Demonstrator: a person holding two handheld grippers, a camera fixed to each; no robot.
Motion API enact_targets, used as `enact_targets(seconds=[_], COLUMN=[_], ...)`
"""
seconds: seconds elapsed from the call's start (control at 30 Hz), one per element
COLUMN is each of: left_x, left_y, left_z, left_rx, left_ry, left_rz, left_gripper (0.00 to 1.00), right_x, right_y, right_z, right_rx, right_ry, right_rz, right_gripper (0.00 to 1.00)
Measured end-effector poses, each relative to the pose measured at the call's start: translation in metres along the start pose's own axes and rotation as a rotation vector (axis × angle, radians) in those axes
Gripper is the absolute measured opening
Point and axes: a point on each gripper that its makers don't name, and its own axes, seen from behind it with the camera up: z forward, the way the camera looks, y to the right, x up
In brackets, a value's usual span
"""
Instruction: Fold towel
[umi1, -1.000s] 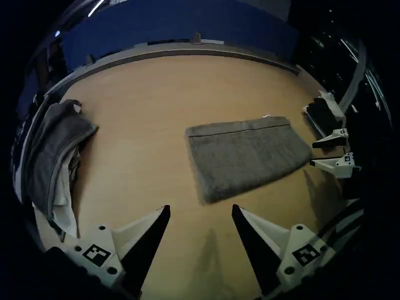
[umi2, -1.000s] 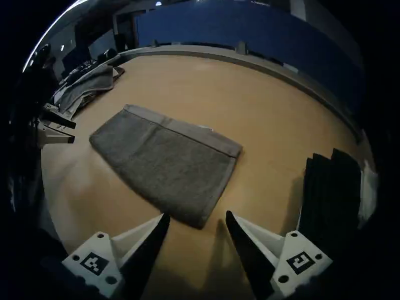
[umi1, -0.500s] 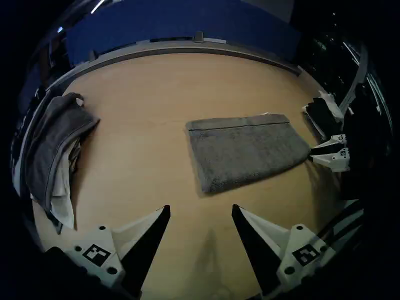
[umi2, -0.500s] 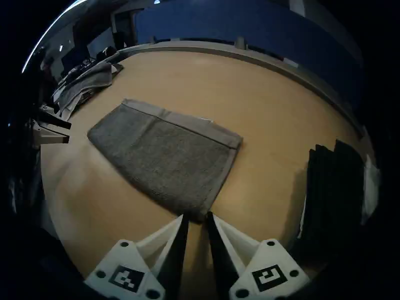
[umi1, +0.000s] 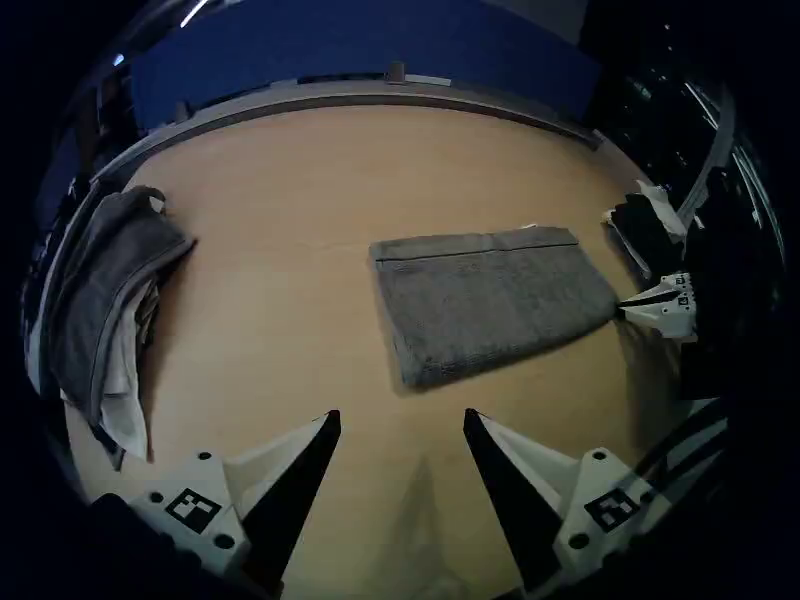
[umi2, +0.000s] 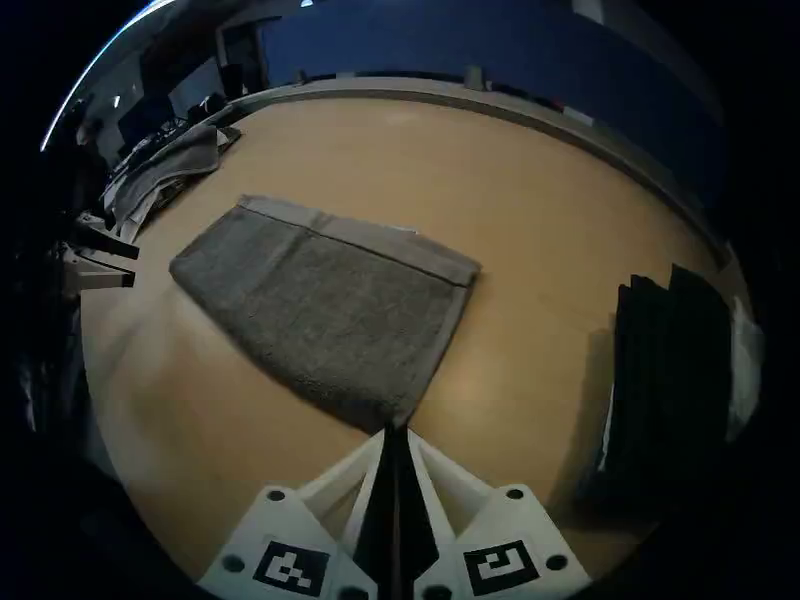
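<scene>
Markers (umi2: 290, 570), square and black-and-white, sit on the bases of both pairs of fingers (umi2: 345, 485). We see coded patterns on them, nothing we can read as letters.

Our right gripper (umi2: 395, 432) has its fingers pressed together on the near corner of the grey towel (umi2: 330, 295). The towel lies flat on the wooden worktop (umi2: 560, 230), with a hemmed band running along its far edge. In the right gripper view the pinched corner sits at 6 o'clock and the towel spreads away toward 10 o'clock.

Our left gripper (umi1: 400, 415) hangs above bare wood with its fingers spread wide, holding nothing. The towel's near edge lies just ahead of it, between 12 and 1 o'clock. In the left gripper view the right gripper meets the towel's corner at 3 o'clock.

A heap of grey cloths (umi1: 105, 300) lies at the worktop's edge at 9 o'clock, well apart from the towel. A stack of black folded cloth (umi2: 665, 370) lies at 3 o'clock in the right gripper view, near the worktop's edge and apart from the towel. A blue partition (umi1: 350, 45) backs the far rim at 12 o'clock.

We see open wood between the towel and the far rim, and between the towel and the heap.
</scene>
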Motion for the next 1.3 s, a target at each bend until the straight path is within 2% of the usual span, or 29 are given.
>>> enact_targets(seconds=[0.67,0.97,1.3], left_x=[-0.003,-0.002,-0.001], left_y=[-0.001,-0.004,-0.005], left_z=[0.000,-0.004,-0.009], left_rx=[0.001,0.003,0.005], left_ry=[-0.004,0.002,0.015], left_rz=[0.000,-0.004,-0.012], left_gripper=[0.91,0.92,0.91], right_x=[0.016,0.054,0.097], right_y=[0.000,-0.008,-0.027], right_z=[-0.013,-0.029,-0.030], right_rx=[0.000,-0.006,0.017], right_ry=[0.026,0.085,0.137], right_rz=[-0.005,-0.054,-0.118], right_gripper=[0.01,0.01,0.01])
